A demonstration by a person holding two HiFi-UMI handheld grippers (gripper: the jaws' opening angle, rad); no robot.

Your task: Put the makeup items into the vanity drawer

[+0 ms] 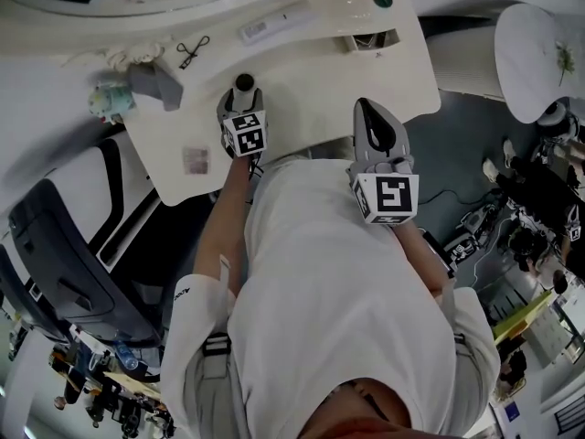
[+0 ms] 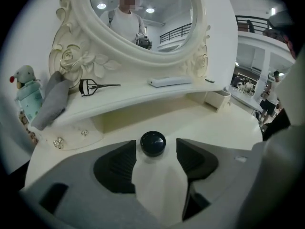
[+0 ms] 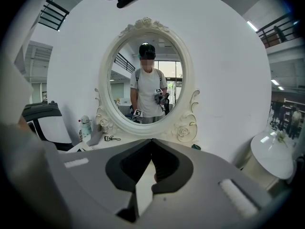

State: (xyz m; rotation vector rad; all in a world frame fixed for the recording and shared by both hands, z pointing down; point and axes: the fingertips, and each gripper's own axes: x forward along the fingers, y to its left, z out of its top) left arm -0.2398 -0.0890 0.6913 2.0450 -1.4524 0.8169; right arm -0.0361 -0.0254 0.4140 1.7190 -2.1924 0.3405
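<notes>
A small item with a round black cap point(image 2: 153, 143) stands on the cream vanity top point(image 2: 224, 128), between the pads of my left gripper point(image 2: 152, 149), which do not touch it. The jaws stand wide open. In the head view that gripper point(image 1: 240, 94) hovers over the tabletop's front middle with the black cap point(image 1: 244, 82) at its tips. My right gripper point(image 1: 368, 108) is held shut and empty above the table's front edge, to the right. In the right gripper view its jaws point(image 3: 152, 147) meet with nothing between them. A black eyelash curler point(image 2: 95, 86) and a long white item point(image 2: 169, 81) lie on the raised shelf.
An oval mirror point(image 2: 143, 18) in an ornate frame rises behind the shelf. A grey pouch point(image 2: 51, 101) and a small plush figure point(image 2: 26, 92) sit at the shelf's left end. A small open white box point(image 2: 217, 98) is at the right. A dark chair point(image 1: 55, 245) stands left, a round white side table point(image 1: 539, 53) right.
</notes>
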